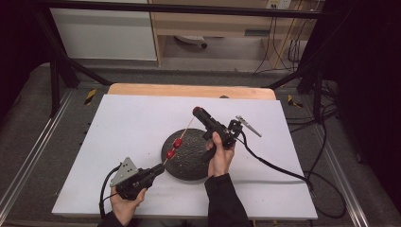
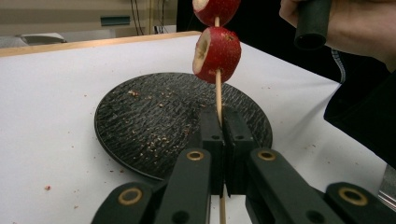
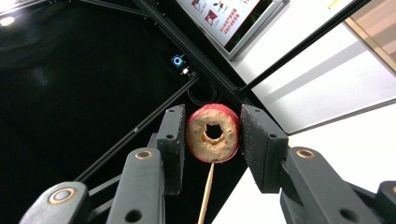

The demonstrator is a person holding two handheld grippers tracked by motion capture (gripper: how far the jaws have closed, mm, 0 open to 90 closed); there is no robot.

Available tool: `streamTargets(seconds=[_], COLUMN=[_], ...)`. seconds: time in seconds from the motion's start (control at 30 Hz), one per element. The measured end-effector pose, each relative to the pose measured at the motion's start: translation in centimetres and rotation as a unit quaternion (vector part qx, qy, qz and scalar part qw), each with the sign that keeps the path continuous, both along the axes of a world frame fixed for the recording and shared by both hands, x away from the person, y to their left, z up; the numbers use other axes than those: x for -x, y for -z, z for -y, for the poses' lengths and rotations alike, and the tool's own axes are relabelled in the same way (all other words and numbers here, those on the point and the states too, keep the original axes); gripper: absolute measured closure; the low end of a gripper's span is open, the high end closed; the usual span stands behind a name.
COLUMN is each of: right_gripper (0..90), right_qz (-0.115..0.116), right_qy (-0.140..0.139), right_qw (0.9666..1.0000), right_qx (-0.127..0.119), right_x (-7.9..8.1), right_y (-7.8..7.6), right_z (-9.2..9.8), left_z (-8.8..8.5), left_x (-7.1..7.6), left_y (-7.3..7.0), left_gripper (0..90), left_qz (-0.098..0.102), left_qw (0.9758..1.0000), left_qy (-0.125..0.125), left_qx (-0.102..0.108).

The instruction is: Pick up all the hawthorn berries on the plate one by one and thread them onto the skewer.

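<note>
— Two fruit slices sit on my skewer already, one just above the other, out over the plate.

— And which fingers have the skewer?

— My left fingers, pressed together on its lower end. From above you see the left gripper at the near edge of the plate, with the skewer slanting up and away across it.

— What are your right fingers doing?

— Pinching a third slice, a red-skinned ring with a hole in the middle, one finger on each side of it. The skewer's tip shows just below that ring; I cannot tell whether it touches. My right gripper is held over the far side of the plate.

— And the plate?

— Dark and round, lying on the white bench, with crumbs scattered on it.
</note>
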State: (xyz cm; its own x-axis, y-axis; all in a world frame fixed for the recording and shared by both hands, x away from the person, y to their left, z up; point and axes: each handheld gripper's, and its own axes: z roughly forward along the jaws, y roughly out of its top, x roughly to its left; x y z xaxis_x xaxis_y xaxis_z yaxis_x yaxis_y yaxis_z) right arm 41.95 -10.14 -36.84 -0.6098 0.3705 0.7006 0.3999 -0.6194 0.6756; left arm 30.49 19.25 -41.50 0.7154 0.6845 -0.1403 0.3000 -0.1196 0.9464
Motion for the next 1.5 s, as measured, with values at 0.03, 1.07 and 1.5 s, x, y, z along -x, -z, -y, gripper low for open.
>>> streamTargets(seconds=[0.03, 1.07, 1.5], right_gripper=[62.2, 62.4, 62.6], right_qz=[0.001, -0.001, 0.009], right_qy=[-0.001, -0.018, -0.009], right_qw=[1.0000, 0.9998, 0.9999], right_qx=[0.001, -0.002, -0.003], right_x=[0.0, 0.3, 0.3], right_y=[0.0, 0.6, 0.4], right_z=[0.0, -0.4, -0.3], left_z=[0.0, 1.5, 1.6], left_x=[0.0, -0.2, -0.1], left_y=[0.0, -0.2, -0.1], left_gripper=[88.1, 88.1, 88.2], left_qz=[0.000, 0.001, 0.004], left_qw=[1.0000, 0.9997, 0.9991], left_qy=[0.000, -0.009, -0.018], left_qx=[0.000, 0.021, 0.037])
